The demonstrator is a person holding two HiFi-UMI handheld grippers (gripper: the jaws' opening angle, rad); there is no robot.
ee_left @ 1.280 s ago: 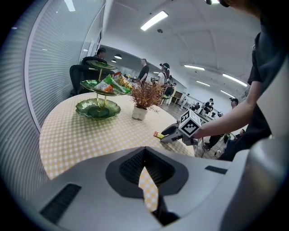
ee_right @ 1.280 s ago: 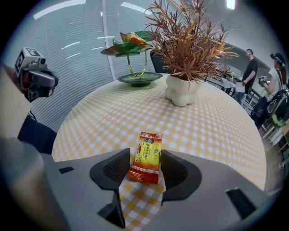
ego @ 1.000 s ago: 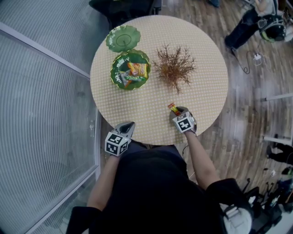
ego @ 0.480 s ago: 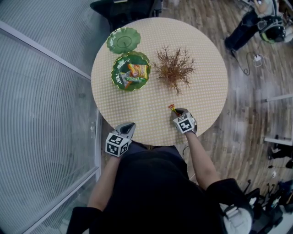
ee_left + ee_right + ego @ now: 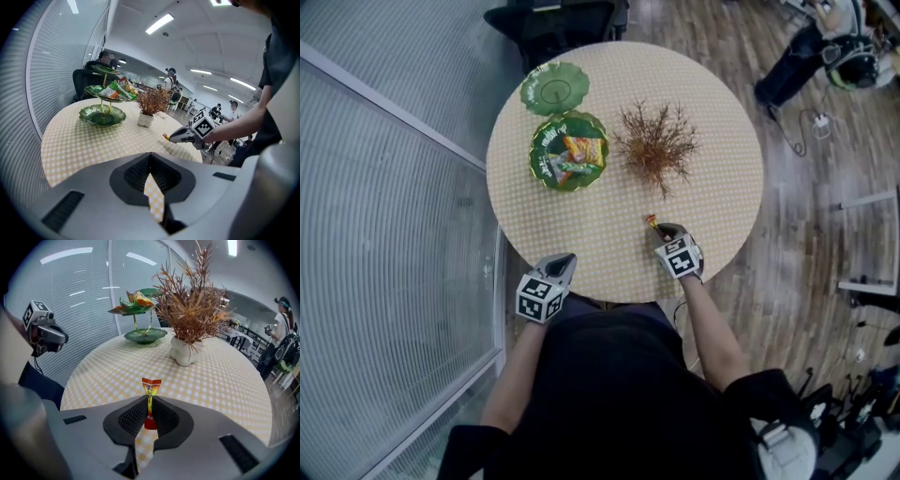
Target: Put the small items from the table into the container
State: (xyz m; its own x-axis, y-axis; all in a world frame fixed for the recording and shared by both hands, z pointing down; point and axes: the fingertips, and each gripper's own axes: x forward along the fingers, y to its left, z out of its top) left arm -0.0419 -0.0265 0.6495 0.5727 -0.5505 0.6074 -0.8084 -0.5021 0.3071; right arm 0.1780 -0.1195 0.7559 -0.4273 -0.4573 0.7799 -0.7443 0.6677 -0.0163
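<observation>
Right gripper view: the right gripper (image 5: pixel 149 409) is closing its jaws on a candy (image 5: pixel 151 389), pinched upright over the near table (image 5: pixel 225 376); the left gripper (image 5: pixel 150 176) is narrowed to nothing, empty; farther off, plant (image 5: pixel 190 310), then dish (image 5: pixel 136 306) of snacks

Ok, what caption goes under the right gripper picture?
The right gripper, jaws closing on a red-and-yellow candy, with the dried plant and green stand behind.

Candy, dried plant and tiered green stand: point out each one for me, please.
candy (image 5: pixel 150 399), right gripper view, on the middle of its wrapper.
dried plant (image 5: pixel 656 142), head view, on the centre of its branches.
tiered green stand (image 5: pixel 92 114), left gripper view, on the bare bottom dish.
</observation>
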